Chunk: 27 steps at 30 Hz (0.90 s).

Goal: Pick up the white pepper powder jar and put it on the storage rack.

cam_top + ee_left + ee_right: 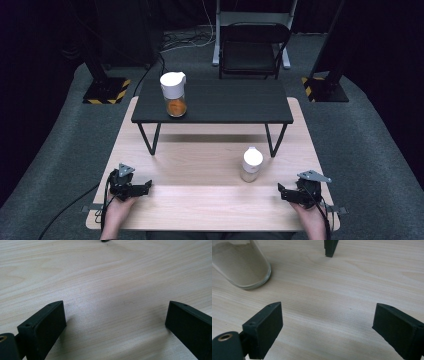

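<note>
The right gripper (281, 192) rests low on the wooden table (200, 210), jaws spread wide with nothing between them — a white-capped jar (250, 164) of pale powder stands just beyond its fingertips, apart from them. The left gripper (148, 187) also gapes wide — bare wood between its fingers (47, 325).

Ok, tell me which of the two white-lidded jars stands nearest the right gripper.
The jar of pale powder, on the light wooden table just ahead of the right gripper. The other jar holds orange powder and stands farther off on the black raised shelf.
</note>
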Motion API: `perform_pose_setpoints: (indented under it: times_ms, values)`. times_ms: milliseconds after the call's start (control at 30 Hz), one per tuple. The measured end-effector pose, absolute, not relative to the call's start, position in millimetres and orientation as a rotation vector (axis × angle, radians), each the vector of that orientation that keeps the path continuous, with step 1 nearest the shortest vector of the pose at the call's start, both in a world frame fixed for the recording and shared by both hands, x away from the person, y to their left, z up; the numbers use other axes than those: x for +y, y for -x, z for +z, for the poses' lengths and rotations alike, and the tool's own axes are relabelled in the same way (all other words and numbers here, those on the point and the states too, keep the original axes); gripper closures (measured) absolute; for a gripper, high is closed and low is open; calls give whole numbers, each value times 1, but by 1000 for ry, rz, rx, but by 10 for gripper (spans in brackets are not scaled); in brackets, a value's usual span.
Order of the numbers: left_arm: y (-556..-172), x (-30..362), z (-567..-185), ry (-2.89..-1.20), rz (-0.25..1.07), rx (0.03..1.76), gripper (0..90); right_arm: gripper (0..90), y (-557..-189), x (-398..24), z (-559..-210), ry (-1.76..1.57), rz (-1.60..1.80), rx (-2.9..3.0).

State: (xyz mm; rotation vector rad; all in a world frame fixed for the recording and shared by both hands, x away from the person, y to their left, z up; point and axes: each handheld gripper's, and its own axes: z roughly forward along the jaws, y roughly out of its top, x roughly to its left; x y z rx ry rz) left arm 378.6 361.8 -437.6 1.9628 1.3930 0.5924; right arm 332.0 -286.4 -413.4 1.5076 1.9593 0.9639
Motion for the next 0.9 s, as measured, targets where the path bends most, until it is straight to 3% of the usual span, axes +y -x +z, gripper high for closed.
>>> perform_pose_setpoints:
  times_ms: [900]
  values:
    - [-379,362,-438,-1963,591,1392,21,79,-316,-281,-389,-1411,1121,1963]
